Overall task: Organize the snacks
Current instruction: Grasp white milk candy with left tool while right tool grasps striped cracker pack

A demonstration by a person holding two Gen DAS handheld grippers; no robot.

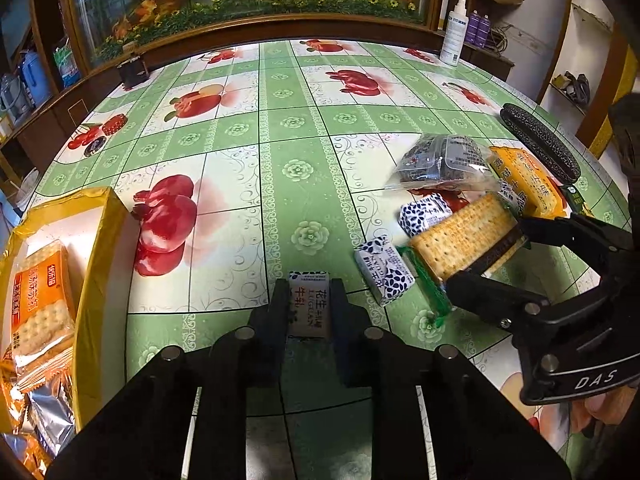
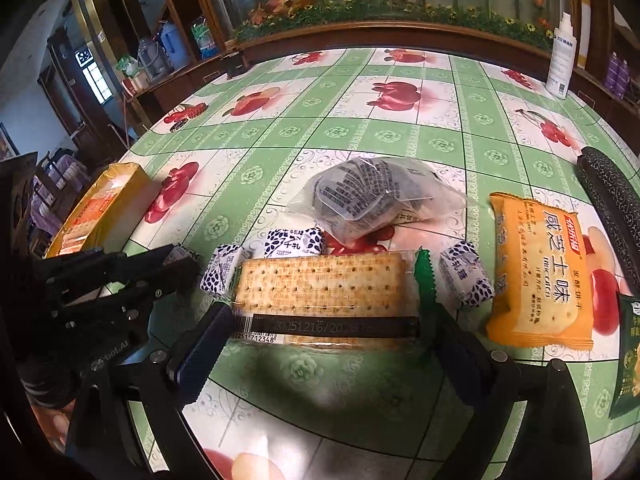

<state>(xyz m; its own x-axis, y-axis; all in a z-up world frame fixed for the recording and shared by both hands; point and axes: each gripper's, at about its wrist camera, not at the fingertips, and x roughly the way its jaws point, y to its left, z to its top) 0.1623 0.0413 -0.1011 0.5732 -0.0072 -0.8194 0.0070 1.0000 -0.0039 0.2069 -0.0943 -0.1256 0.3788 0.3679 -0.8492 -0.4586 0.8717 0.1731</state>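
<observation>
On a table (image 1: 280,128) covered in green-and-white fruit-print oilcloth, two hand-held grippers work through a scatter of snacks. The left gripper (image 1: 309,304) has its fingers clenched on a small white nougat candy with Chinese lettering (image 1: 309,300), pinched at its two sides and apparently clear of the cloth, probably for transfer to the yellow cardboard box (image 1: 102,240) at the table's left edge, where an orange cracker packet (image 1: 40,300) already lies. The right gripper (image 2: 326,320) grips a clear-wrapped rectangular soda cracker packet with a green sealed end (image 2: 324,284); its fingers (image 2: 200,344) press the packet's short ends, a hold that keeps the brittle biscuit flat.

Unsorted goods sit toward the table's right edge: three blue-and-white patterned wrapped candies (image 2: 294,242) just beside the held packet, a clear plastic bag of dark snacks (image 2: 360,200) behind them, and an orange cheese-biscuit packet (image 2: 540,268) further right. A long black patterned case (image 2: 608,200) rests near that edge, and a white spray bottle (image 2: 560,56) stands at the far right corner.
</observation>
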